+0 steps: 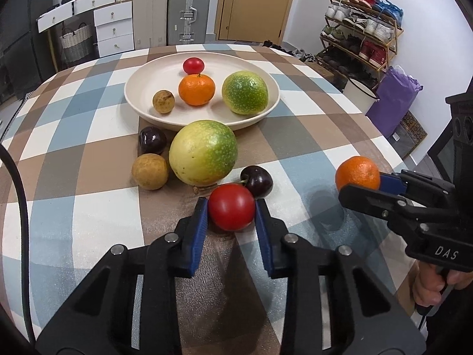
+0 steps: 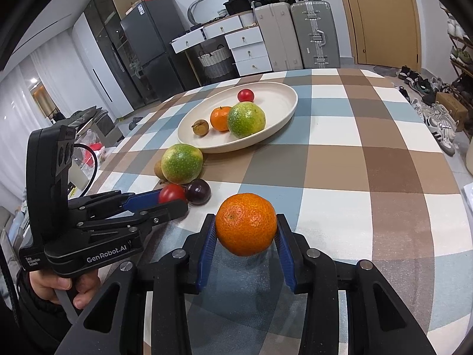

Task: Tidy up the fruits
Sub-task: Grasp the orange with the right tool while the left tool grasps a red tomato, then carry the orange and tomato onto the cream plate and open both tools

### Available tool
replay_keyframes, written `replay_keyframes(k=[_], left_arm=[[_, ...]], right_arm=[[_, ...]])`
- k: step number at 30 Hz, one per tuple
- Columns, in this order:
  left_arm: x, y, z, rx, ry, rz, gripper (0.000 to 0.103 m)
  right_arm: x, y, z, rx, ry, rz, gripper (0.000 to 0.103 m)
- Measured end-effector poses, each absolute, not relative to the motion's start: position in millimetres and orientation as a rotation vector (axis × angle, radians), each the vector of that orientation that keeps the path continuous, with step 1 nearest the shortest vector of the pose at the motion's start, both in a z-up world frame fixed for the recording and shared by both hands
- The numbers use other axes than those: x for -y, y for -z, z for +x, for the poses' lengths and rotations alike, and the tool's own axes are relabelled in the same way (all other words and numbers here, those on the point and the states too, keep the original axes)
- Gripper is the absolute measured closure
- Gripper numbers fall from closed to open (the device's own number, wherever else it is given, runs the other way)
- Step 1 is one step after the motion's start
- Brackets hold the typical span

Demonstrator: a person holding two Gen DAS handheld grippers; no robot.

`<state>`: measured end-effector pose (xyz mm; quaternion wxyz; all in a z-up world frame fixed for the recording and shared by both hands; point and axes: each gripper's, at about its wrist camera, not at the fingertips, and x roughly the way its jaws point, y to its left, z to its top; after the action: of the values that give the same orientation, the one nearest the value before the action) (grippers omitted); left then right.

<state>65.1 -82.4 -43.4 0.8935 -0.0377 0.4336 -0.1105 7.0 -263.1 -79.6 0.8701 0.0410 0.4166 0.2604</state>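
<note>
Blue rubber pads of the left gripper [image 1: 231, 207] are clenched on a small glossy red tomato [image 1: 231, 207], which sits low on the checked surface [image 1: 310, 136], touching a dark purple cherry-like fruit [image 1: 256, 181] just behind it. The right gripper [image 2: 246, 224] has its jaws clamped on a round orange mandarin [image 2: 246, 224], held clear above the cloth. Just beyond the tomato lie a large yellow-green mottled fruit [image 1: 203, 156], a tan round longan [image 1: 150, 171] and a second dark plum-coloured fruit [image 1: 152, 140]. Farther off stands the shallow cream oval plate [image 1: 142, 88], already carrying a tomato, a mandarin, a green fruit and a longan.

Both grasps look made, so the step in hand is likely the carry to the plate. Next, the left needs a straight lift so the neighbouring dark fruit is not rolled, then each piece set into bare plate space beside its match, gently, since round fruit will roll.
</note>
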Motion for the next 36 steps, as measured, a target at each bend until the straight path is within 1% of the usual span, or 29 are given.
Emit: replay_keyframes(k=[7,15,26,36], left_arm=[[78.8,36.9,58.0,-0.873,0.237,-0.087,0.075],[68.6,13.7,46.7,-0.808,0.238,-0.098,0.075],[53.7,-20.7,44.5,-0.73,0.212,-0.098,0.075],[41.5,-39.1,55.2,-0.692,0.182,-0.088,0.075]], right_arm=[[261.3,79.9,8.0,-0.872,-0.541,0.081,0.064],[256.5,73.3,11.5,-0.854,-0.549,0.071,0.064],[247.0,51.1,20.5,-0.808,-0.56,0.035,0.064],[235.2,33.4,34.4,-0.781,-0.575,0.013,0.064]])
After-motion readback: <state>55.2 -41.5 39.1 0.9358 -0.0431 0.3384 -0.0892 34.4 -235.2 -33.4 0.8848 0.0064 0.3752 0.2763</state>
